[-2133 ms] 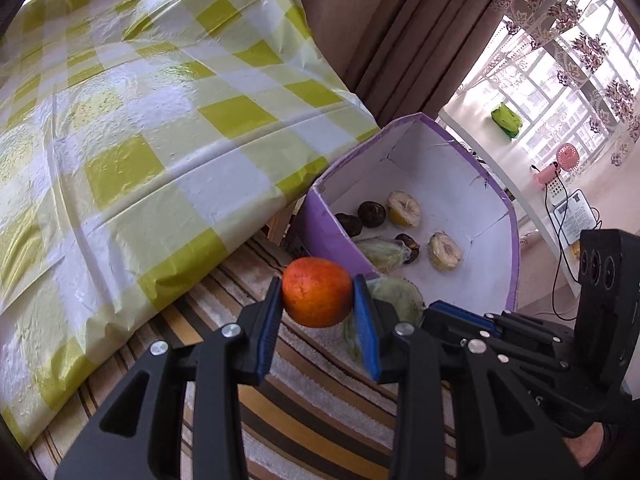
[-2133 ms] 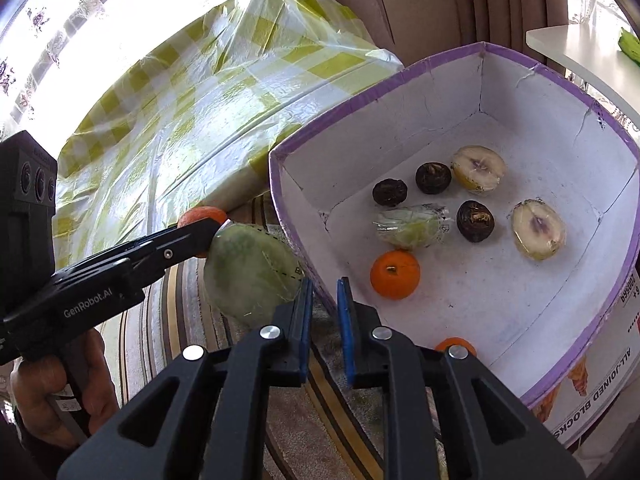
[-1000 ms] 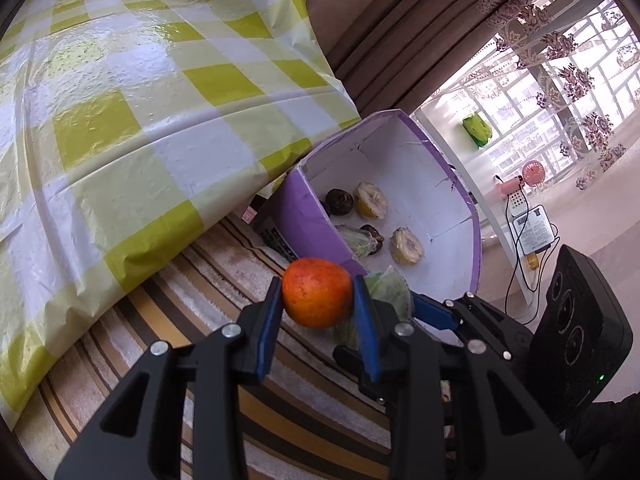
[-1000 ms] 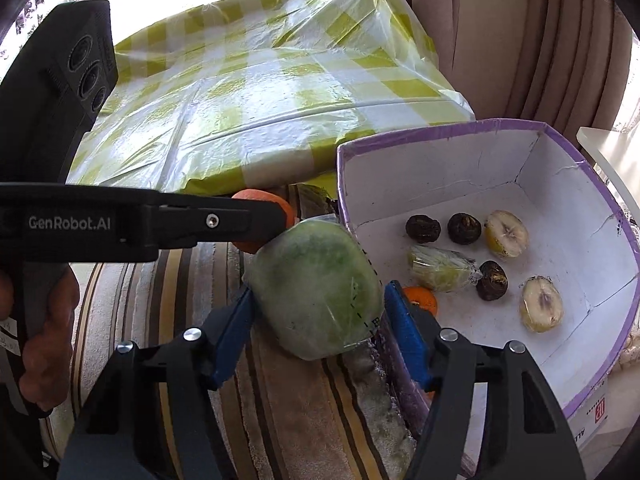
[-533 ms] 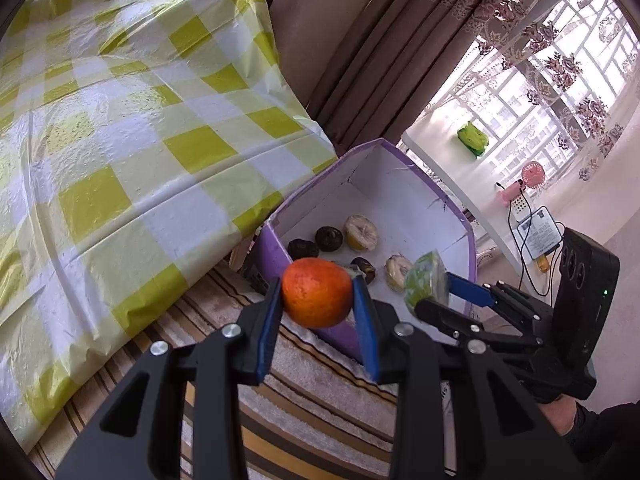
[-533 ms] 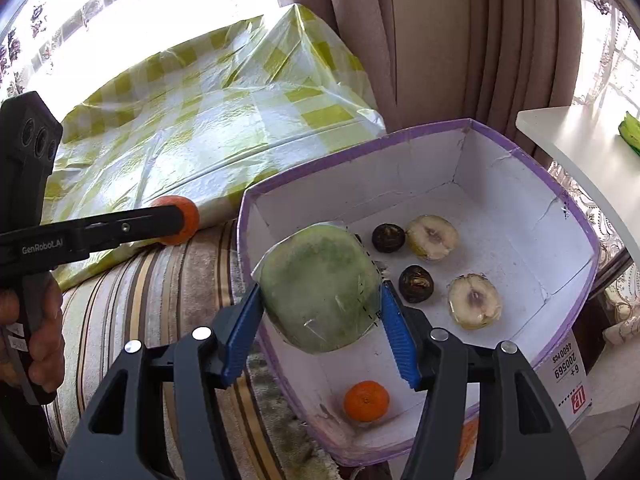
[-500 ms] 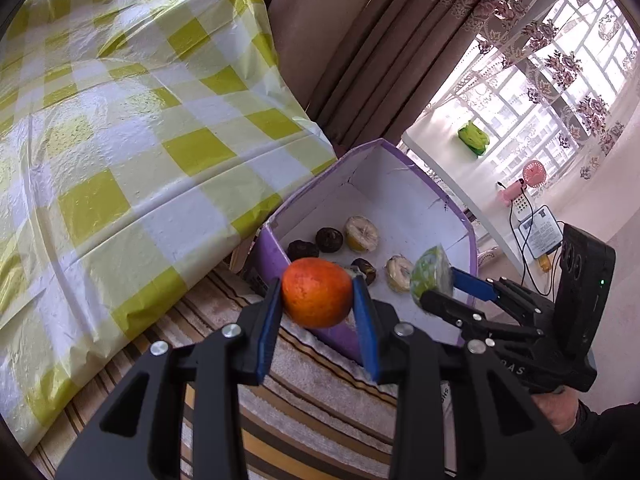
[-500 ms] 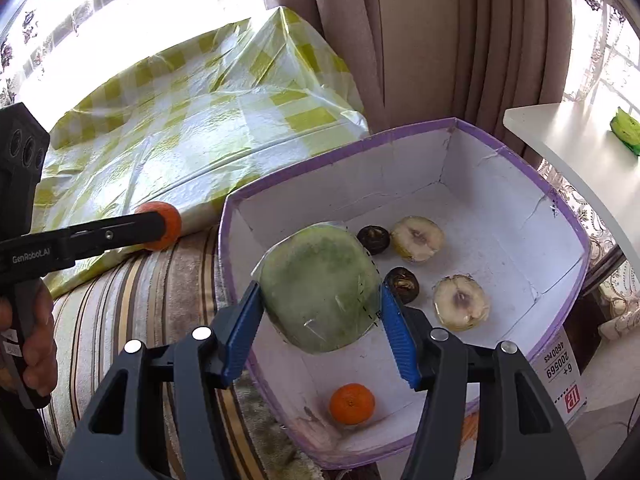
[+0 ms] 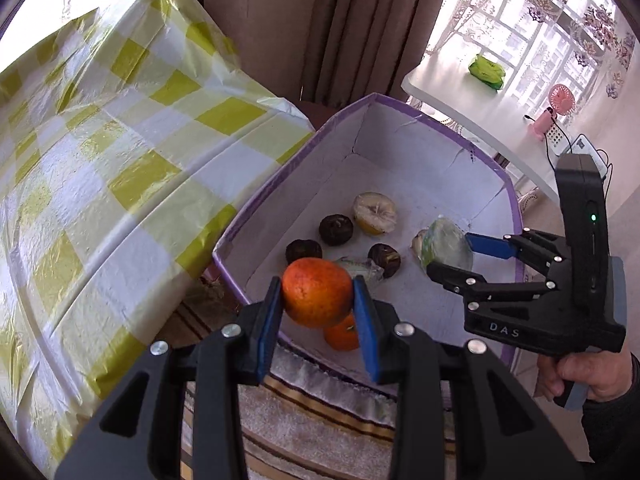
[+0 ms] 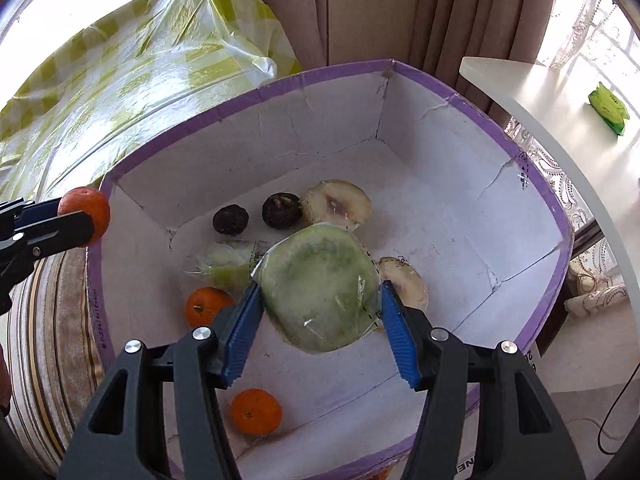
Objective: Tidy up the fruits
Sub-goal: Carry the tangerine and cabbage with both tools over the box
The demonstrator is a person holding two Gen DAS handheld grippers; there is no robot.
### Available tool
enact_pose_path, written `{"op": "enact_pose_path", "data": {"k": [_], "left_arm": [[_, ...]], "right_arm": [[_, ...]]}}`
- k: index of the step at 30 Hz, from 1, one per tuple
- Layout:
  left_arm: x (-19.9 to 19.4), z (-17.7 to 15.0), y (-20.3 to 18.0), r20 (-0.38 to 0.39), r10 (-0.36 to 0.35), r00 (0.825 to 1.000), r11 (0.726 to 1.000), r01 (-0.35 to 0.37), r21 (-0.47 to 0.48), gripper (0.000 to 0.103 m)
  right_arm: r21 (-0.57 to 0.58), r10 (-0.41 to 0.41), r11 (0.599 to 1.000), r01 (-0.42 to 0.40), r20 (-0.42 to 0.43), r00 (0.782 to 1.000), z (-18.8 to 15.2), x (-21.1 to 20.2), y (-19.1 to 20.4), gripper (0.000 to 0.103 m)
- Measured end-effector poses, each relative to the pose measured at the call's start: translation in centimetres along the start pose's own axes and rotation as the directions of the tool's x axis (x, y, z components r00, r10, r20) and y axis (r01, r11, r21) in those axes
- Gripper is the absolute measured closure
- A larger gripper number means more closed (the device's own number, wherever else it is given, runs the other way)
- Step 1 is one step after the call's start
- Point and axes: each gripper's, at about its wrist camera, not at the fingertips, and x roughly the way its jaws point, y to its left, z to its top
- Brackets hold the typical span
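My left gripper (image 9: 317, 300) is shut on an orange (image 9: 316, 291) and holds it above the near rim of a purple-edged white box (image 9: 404, 152). My right gripper (image 10: 320, 312) is shut on a plastic-wrapped green melon piece (image 10: 318, 292) and holds it over the middle of the box (image 10: 460, 208). It shows in the left wrist view (image 9: 452, 254) with the melon piece (image 9: 442, 246). In the box lie two oranges (image 10: 256, 411), dark round fruits (image 10: 280, 210), cut pale fruit halves (image 10: 336, 200) and a wrapped green piece (image 10: 224, 260).
A yellow-checked plastic-covered surface (image 9: 100, 152) lies left of the box. A striped fabric surface (image 9: 320, 420) lies under my left gripper. Brown curtains (image 9: 320, 20) hang behind. A white table (image 10: 560, 112) with a green packet (image 10: 608, 108) stands at the right.
My right gripper took hold of the melon piece on the striped fabric and carried it over the box. My left gripper moved the orange up to the box's near rim.
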Motion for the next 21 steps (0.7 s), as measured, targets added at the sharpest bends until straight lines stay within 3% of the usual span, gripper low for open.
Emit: {"op": "enact_pose_path", "data": {"k": [4, 7, 12, 16, 21], "left_arm": [[2.6, 0.4, -1.6, -0.051, 0.024, 0.998, 0.998, -0.021, 0.061, 0.068], [4.1, 0.4, -3.0, -0.099, 0.003, 0.995, 0.994, 0.008, 0.109, 0.068], [6.3, 0.0, -4.1, -0.205, -0.132, 0.97, 0.981, 0.157, 0.113, 0.068], [8.0, 0.0, -4.7, -0.265, -0.11, 0.958, 0.978, 0.152, 0.142, 0.068], [9.7, 0.3, -4.8, -0.287, -0.038, 0.957, 0.982, 0.088, 0.166, 0.067]], "right_arm": [[0.009, -0.026, 1.0, 0.026, -0.03, 0.999, -0.3, 1.1, -0.2, 0.045], [0.023, -0.052, 0.998, 0.053, -0.05, 0.997, -0.5, 1.7, -0.5, 0.045], [0.022, -0.085, 0.996, 0.087, -0.081, 0.993, -0.5, 2.8, -0.8, 0.045], [0.022, -0.09, 0.995, 0.092, -0.085, 0.992, -0.4, 3.1, -0.6, 0.045], [0.023, -0.088, 0.996, 0.09, -0.086, 0.992, -0.3, 3.5, -0.7, 0.045]]}}
